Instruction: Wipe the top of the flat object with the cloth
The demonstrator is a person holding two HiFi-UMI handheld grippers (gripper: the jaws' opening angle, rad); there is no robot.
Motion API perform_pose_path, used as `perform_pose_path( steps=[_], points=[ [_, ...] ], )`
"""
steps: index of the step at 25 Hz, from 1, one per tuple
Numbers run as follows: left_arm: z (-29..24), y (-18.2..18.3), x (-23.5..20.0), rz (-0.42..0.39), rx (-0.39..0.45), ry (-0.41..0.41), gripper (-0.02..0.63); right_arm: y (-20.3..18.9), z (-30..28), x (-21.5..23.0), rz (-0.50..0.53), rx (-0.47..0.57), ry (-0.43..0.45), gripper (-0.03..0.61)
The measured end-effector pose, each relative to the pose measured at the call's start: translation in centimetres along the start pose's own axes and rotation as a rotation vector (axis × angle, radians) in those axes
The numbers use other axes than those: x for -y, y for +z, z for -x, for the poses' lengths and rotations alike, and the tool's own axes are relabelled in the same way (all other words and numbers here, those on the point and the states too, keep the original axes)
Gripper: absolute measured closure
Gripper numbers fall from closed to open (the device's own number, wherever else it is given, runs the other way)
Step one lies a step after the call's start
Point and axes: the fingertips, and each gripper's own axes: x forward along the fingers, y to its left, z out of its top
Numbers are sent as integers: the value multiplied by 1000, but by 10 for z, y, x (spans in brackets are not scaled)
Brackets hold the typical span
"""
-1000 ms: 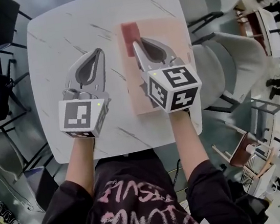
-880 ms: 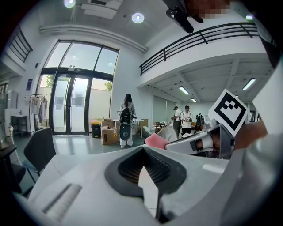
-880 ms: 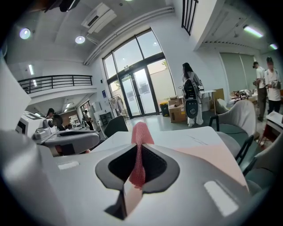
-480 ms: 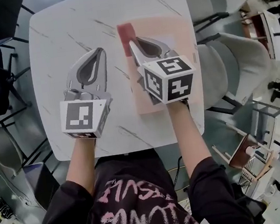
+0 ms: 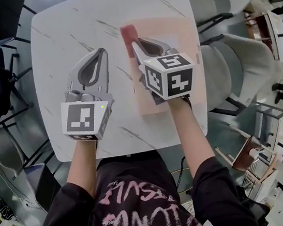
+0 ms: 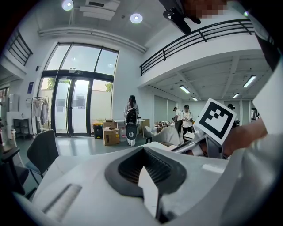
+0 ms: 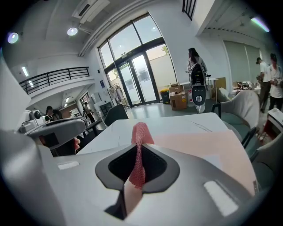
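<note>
Here, right hand-held gripper (image 5: 134, 44) clamped on cloth (image 5: 129, 32), seemingly touching pink board (image 5: 177, 30), left hand-held gripper (image 5: 102, 52) closed, empty

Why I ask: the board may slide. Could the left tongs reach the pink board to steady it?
Probably yes: the left tongs are shut and empty beside the pink board, only bare table between them.

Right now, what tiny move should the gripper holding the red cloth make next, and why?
Probably slide the right gripper sideways to the right, dragging the red cloth across the pink board. Its jaws are shut on the cloth, which sits at the board's far left corner, so most of the top lies to its right.
</note>
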Motion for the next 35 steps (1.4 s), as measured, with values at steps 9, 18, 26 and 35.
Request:
perform_pose_path(
  steps=[9, 18, 26, 35],
  points=[
    [-4, 1, 6, -1, 0, -14, 612, -7, 3, 21, -14, -39, -43, 528],
    [-11, 0, 15, -18, 5, -45, 612, -9, 15, 52, -44, -42, -99, 528],
    [-17, 0, 23, -14, 3, -60, 612, -15, 32, 83, -66, -48, -168, 528],
    [-24, -2, 33, -17, -4, -86, 612, -22, 51, 115, -87, -53, -233, 528]
  ],
)
